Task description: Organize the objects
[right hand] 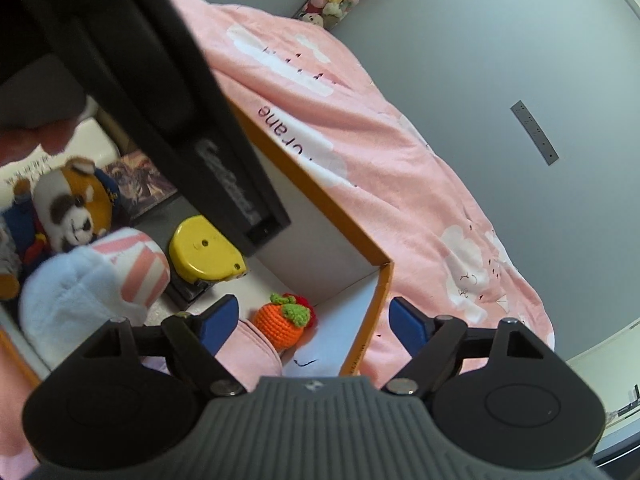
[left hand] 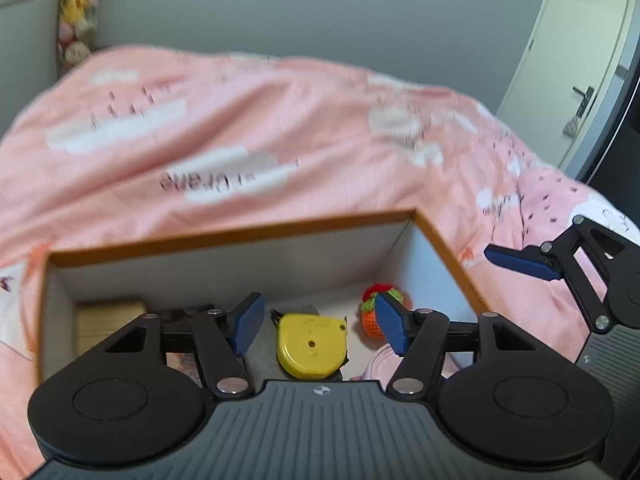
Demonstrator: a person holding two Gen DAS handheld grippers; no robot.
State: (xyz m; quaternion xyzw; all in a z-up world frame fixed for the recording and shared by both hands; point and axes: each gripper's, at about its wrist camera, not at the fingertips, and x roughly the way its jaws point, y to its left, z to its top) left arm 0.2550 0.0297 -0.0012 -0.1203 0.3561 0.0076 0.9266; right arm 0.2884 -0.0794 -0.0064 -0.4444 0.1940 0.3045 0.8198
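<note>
An orange-rimmed white box stands on a pink bed. Inside lie a yellow tape measure, a crocheted orange fruit, a pink-striped soft item and a light blue plush. My left gripper is open and empty above the box, with the tape measure below and between its fingers. My right gripper is open and empty over the box corner, above the crocheted fruit. The tape measure and a plush dog show in the right wrist view. The left gripper's body hides part of the box there.
A pink quilt with white clouds covers the bed around the box. A grey wall and a white door stand behind. Hanging plush toys are in the far left corner. A picture book lies in the box.
</note>
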